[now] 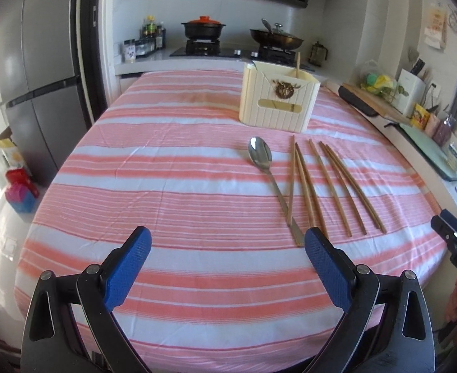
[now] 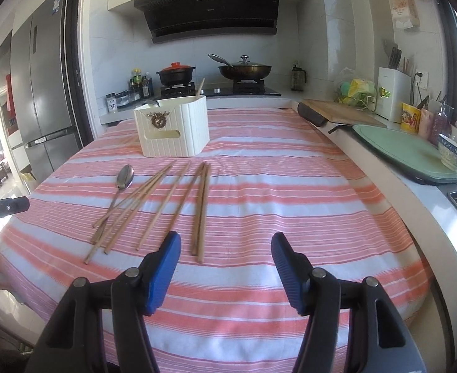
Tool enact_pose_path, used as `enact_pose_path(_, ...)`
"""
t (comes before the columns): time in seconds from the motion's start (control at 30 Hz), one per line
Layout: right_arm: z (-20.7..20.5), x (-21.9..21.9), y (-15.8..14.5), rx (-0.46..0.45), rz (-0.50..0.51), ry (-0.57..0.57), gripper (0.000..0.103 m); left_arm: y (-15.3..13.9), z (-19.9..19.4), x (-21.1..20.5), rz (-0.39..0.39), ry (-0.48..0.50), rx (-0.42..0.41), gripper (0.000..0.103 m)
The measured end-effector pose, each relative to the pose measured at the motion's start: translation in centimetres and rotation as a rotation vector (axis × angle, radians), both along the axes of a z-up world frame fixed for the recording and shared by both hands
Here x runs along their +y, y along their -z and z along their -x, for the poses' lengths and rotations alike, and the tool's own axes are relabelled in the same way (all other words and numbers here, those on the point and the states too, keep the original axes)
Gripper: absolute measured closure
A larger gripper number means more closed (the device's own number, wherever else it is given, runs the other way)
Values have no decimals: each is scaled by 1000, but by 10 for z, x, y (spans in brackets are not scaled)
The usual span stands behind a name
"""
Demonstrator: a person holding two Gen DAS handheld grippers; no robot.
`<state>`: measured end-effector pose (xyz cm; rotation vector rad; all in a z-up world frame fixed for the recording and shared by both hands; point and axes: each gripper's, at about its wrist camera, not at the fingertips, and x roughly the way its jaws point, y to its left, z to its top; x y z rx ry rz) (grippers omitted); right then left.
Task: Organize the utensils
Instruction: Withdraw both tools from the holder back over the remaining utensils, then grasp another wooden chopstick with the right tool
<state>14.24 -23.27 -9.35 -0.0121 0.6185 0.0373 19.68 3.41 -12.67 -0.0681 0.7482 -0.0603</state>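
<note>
A metal spoon (image 1: 261,157) (image 2: 125,177) and several wooden chopsticks (image 1: 337,183) (image 2: 163,205) lie on the pink-striped tablecloth (image 1: 166,186) (image 2: 290,192). Behind them stands a cream utensil holder (image 1: 278,99) (image 2: 174,129) with one chopstick and a spoon in it. My left gripper (image 1: 226,241) is open and empty, near the front edge, just short of the spoon's handle end. My right gripper (image 2: 225,245) is open and empty, just short of the rightmost chopstick pair. The right gripper's tip shows at the right edge of the left wrist view (image 1: 452,227).
A counter runs along the right with a green cutting board (image 2: 405,152), a patterned bowl (image 2: 453,155), a wooden board (image 2: 337,110) and a knife block (image 2: 391,93). A stove with a black pot (image 2: 175,74) and a wok (image 2: 244,70) is behind. A fridge (image 1: 32,71) stands at the left.
</note>
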Motion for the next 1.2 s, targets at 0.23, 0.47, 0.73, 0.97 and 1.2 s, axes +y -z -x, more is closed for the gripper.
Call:
enact_pose_path(0.23, 13, 2, 3, 4, 4, -2, 41, 8, 4, -7, -33, 8, 21, 4)
enact_pose_path(0.47, 17, -5, 4, 15, -7, 20, 41, 7, 1, -16, -54, 19, 16, 3)
enact_pose_path(0.73, 13, -14, 13, 46, -26, 24, 41, 22, -17, -4, -44, -19, 61, 3)
enact_pose_path(0.97, -3, -12, 20, 92, -49, 20, 41, 47, -53, 3, -35, -24, 140, 3)
enact_pose_path(1.2, -12, -9, 18, 110, -67, 10, 41, 58, -89, -19, -108, 22, 153, 3)
